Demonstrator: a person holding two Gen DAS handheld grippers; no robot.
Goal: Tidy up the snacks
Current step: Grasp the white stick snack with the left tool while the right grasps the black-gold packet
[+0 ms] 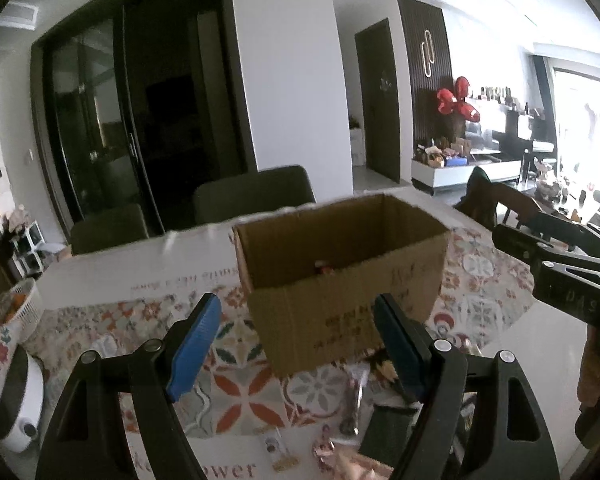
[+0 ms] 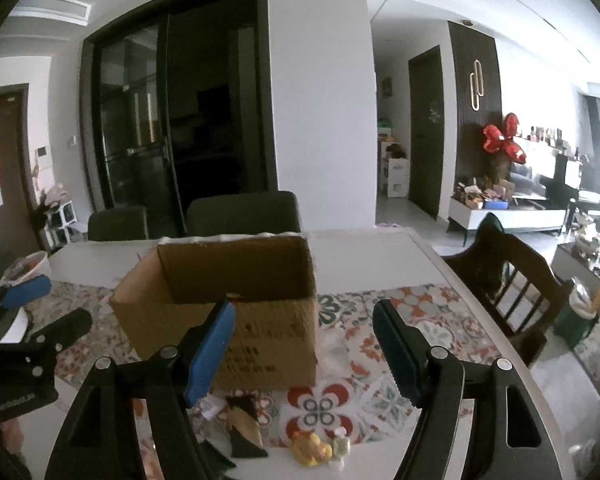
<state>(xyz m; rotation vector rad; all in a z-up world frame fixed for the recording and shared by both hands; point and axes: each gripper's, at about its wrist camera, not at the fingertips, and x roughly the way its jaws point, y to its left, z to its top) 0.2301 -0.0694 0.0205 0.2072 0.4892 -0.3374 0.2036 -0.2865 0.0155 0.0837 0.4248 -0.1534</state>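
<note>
An open cardboard box (image 1: 340, 280) stands on the patterned tablecloth (image 1: 240, 392), with a bit of a red-topped item showing inside. My left gripper (image 1: 296, 348) hovers open in front of the box, nothing between its blue pads. Several small snack packets (image 1: 352, 400) lie on the cloth near it. In the right wrist view the same box (image 2: 228, 320) sits ahead to the left. My right gripper (image 2: 304, 354) is open and empty. Below it lie a dark triangular packet (image 2: 244, 424) and a yellow snack (image 2: 310, 448).
A white basket (image 1: 16, 312) and a white appliance (image 1: 16, 408) sit at the table's left end. Dark chairs (image 2: 244, 212) stand behind the table, a wooden chair (image 2: 508, 284) to the right. The other gripper (image 1: 560, 268) reaches in from the right edge.
</note>
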